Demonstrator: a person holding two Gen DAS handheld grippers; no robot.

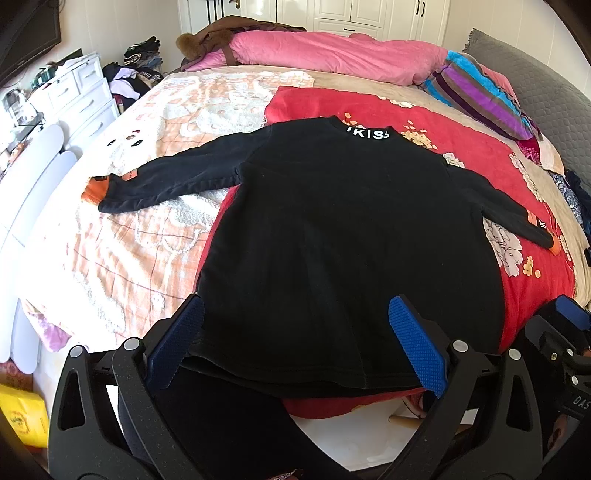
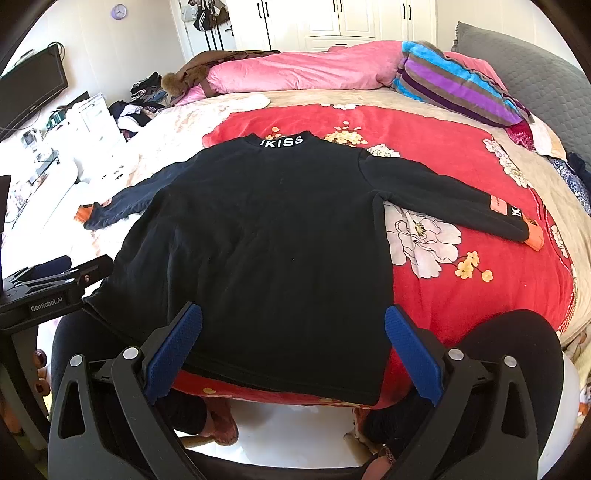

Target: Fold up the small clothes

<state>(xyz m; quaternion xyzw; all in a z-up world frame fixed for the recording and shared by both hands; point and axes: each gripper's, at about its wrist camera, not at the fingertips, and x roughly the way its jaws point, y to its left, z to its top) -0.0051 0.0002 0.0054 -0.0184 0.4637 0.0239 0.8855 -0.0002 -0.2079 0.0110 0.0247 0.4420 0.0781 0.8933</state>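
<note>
Left gripper (image 1: 295, 339), right gripper (image 2: 293, 343) level over black top (image 1: 332, 229) hem, jaws spread, empty

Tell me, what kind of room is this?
Most likely a home bedroom: a large bed with a pink quilt and striped pillow, white wardrobe doors behind it, and a black top spread flat for folding.

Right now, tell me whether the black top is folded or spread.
Spread: the black top lies flat on the bed, both sleeves out sideways.
</note>
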